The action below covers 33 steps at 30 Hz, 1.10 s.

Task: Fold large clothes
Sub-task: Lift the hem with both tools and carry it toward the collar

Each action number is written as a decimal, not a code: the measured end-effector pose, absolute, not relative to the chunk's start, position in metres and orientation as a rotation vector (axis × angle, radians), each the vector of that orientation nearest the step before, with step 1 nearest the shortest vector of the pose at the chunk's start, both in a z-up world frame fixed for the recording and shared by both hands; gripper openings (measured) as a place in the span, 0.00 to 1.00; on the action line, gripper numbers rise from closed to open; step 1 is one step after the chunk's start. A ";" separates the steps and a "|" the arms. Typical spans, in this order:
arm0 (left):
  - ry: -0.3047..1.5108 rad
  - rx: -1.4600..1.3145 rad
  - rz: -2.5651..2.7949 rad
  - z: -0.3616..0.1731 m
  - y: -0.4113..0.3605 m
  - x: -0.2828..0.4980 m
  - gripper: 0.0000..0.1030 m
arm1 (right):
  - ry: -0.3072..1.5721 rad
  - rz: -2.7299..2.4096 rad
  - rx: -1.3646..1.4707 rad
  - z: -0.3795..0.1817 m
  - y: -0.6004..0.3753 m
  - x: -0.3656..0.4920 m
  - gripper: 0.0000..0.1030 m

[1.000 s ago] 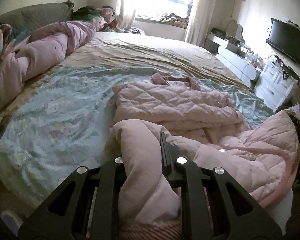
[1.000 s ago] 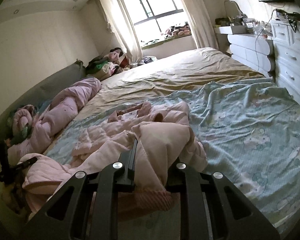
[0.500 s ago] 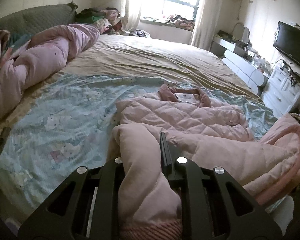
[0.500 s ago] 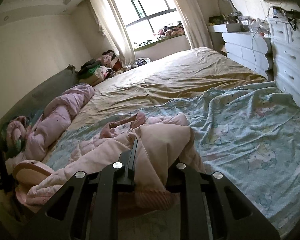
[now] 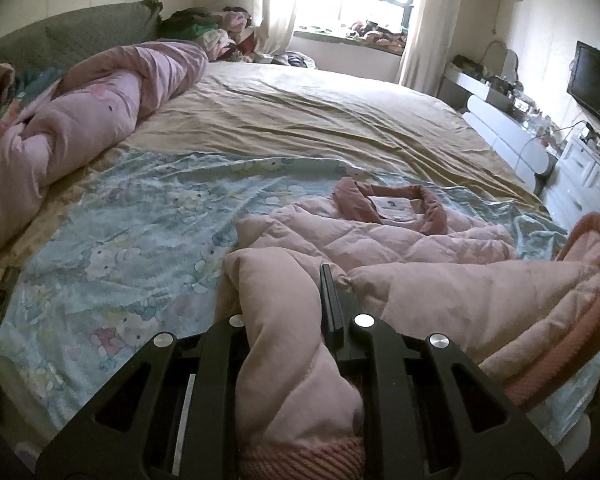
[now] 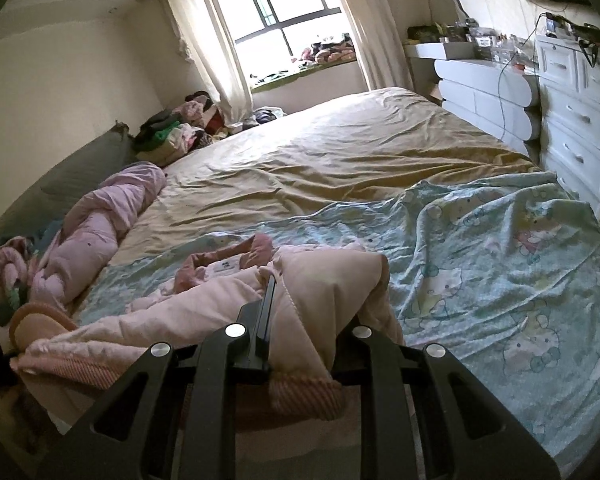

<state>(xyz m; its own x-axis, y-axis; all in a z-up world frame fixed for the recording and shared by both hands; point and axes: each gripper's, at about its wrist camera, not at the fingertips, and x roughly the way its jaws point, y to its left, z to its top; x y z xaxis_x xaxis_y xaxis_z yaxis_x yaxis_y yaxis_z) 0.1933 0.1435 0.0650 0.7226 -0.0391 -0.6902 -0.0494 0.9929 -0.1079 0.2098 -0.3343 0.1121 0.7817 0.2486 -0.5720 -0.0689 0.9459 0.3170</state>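
Note:
A pale pink quilted jacket [image 5: 380, 236] lies on the bed's light blue cartoon sheet [image 5: 120, 240], its darker pink collar [image 5: 396, 204] and white label facing up. My left gripper [image 5: 288, 280] is shut on a bunched corner of the jacket's lower edge, ribbed hem toward the camera. My right gripper [image 6: 312, 280] is shut on the other corner of that edge. The lifted hem [image 6: 100, 344] stretches between them, held above the jacket's upper part. Each gripper's inner finger is partly hidden by fabric.
A rolled pink duvet [image 5: 80, 120] lies along the bed's left side by a grey headboard [image 5: 80, 32]. Tan sheet [image 6: 340, 160] covers the far bed. White drawers [image 6: 580, 120] and a TV [image 5: 596, 80] stand right; a clothes pile [image 6: 172, 132] sits near the window.
Both grippers have carried the jacket's lower edge forward over the bed toward the collar. The collar and label now show closer and larger in both views.

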 end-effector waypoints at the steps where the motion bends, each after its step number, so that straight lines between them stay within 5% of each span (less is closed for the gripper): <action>1: 0.766 -0.122 0.007 0.065 0.144 0.196 0.10 | 0.655 0.169 0.287 0.111 -0.334 0.213 0.17; 17: 0.834 -0.155 0.033 0.037 0.155 0.246 0.13 | 0.750 0.138 0.285 0.090 -0.332 0.272 0.21; 33: 0.891 -0.187 0.023 0.023 0.160 0.280 0.13 | 0.773 0.163 0.401 0.095 -0.346 0.298 0.51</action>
<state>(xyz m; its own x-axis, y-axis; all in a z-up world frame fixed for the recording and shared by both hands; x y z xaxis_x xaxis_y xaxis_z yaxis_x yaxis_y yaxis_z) 0.2803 0.1595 0.0231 0.6298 -0.0573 -0.7746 -0.0979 0.9835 -0.1523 0.2983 -0.3460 0.0951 0.7077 0.2874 -0.6455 0.0030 0.9123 0.4095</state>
